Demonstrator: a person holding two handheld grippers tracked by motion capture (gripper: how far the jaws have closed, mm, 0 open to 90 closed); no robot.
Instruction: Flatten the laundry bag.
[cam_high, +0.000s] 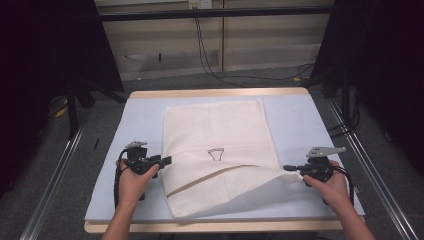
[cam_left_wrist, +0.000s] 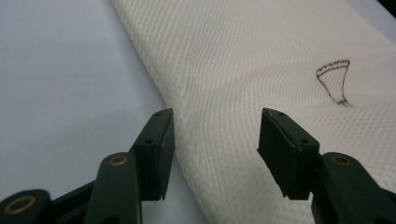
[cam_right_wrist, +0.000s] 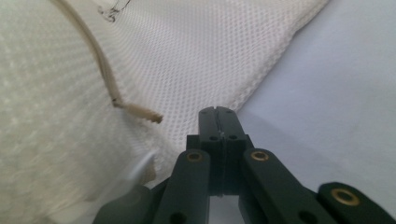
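Observation:
A cream mesh bag (cam_high: 217, 130) lies flat on the pale table mat (cam_high: 140, 115), with a small black outline mark (cam_high: 216, 154) near its middle. My left gripper (cam_high: 167, 160) sits at the bag's left edge. In the left gripper view it (cam_left_wrist: 215, 119) is open, its jaws straddling that edge of the bag (cam_left_wrist: 243, 60) without pressing it. My right gripper (cam_high: 288, 169) is at the bag's lower right corner, which is drawn out to a point at its tips. The right gripper view shows it (cam_right_wrist: 218, 111) shut at the fabric's edge (cam_right_wrist: 261, 70), beside a loose beige cord (cam_right_wrist: 105, 65).
The mat covers a wooden table (cam_high: 215, 92) with bare mat on both sides of the bag. Metal rails (cam_high: 370, 165) run along the floor on either side. Black cables (cam_high: 210, 65) hang on the wall behind.

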